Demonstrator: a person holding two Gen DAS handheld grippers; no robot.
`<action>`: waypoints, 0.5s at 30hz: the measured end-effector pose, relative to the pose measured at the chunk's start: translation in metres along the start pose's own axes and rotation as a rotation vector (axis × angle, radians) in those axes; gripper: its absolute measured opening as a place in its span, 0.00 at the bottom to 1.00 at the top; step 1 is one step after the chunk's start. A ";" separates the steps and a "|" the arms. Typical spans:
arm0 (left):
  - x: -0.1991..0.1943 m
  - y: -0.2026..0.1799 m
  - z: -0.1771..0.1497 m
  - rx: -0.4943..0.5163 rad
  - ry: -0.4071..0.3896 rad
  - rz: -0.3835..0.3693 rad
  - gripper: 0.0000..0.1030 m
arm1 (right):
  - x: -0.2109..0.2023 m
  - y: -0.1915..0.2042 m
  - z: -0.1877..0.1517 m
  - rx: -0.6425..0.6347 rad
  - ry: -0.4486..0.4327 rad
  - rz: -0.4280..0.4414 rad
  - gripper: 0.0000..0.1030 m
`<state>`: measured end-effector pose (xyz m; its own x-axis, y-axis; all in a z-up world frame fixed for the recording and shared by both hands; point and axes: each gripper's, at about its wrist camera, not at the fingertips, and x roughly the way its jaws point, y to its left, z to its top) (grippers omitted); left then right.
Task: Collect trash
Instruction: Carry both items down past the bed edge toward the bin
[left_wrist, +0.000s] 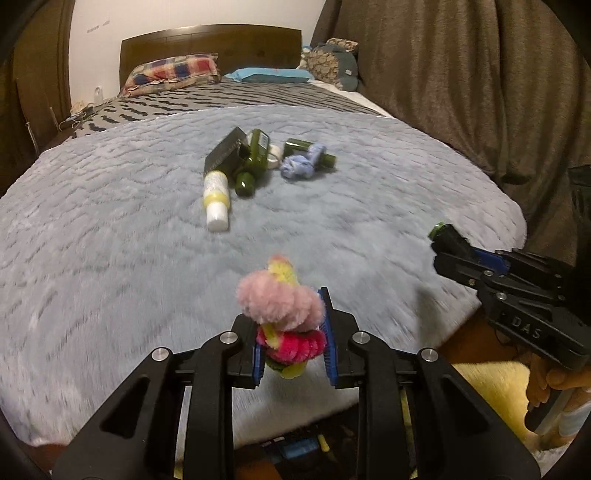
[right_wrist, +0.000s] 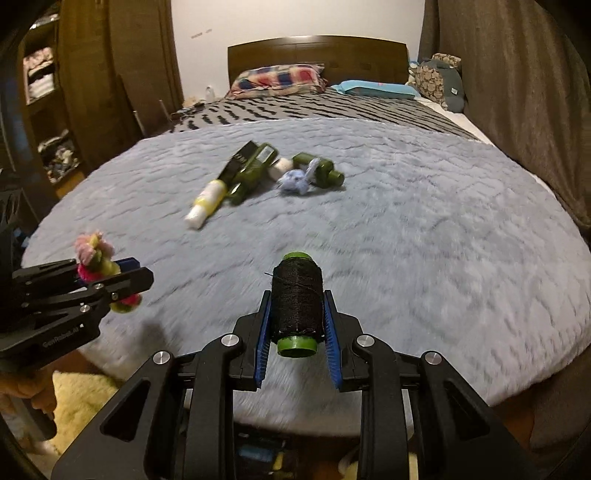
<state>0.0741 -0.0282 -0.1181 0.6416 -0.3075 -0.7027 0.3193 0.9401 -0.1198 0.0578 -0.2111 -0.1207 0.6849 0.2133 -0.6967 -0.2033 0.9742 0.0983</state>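
Observation:
My left gripper (left_wrist: 293, 332) is shut on a fuzzy bundle of pink, magenta and yellow pipe cleaners (left_wrist: 280, 306), held above the near edge of the blue-grey blanket (left_wrist: 110, 240). The same left gripper (right_wrist: 125, 275) with the pipe cleaner bundle (right_wrist: 94, 254) shows at the left of the right wrist view. My right gripper (right_wrist: 295, 325) is shut on a spool of black thread (right_wrist: 295, 299) with green ends. In the left wrist view the right gripper (left_wrist: 448, 245) appears at the right edge. A heap lies mid-bed: a white and yellow bottle (left_wrist: 216, 197), green bottles (left_wrist: 253, 162), a black box (left_wrist: 223, 153), a blue fuzzy bundle (left_wrist: 299, 164).
Pillows (left_wrist: 173, 72) and a wooden headboard (left_wrist: 210, 40) stand at the bed's far end. Brown curtains (left_wrist: 461, 74) hang along the right side. Open shelves with clothes (right_wrist: 44, 110) are at the left. A yellow rug (left_wrist: 491, 387) and small items lie on the floor below the bed's edge.

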 end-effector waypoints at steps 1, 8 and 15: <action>-0.007 -0.003 -0.009 0.001 -0.001 -0.006 0.22 | -0.003 0.002 -0.006 0.003 0.005 0.002 0.26; -0.025 -0.013 -0.056 -0.004 0.025 -0.014 0.22 | -0.010 0.013 -0.052 0.022 0.062 0.031 0.26; -0.016 -0.021 -0.102 0.002 0.104 -0.032 0.22 | 0.002 0.019 -0.099 0.027 0.160 0.037 0.26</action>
<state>-0.0140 -0.0282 -0.1763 0.5554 -0.3198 -0.7676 0.3394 0.9299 -0.1419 -0.0135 -0.1998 -0.1904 0.5565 0.2370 -0.7963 -0.2066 0.9678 0.1437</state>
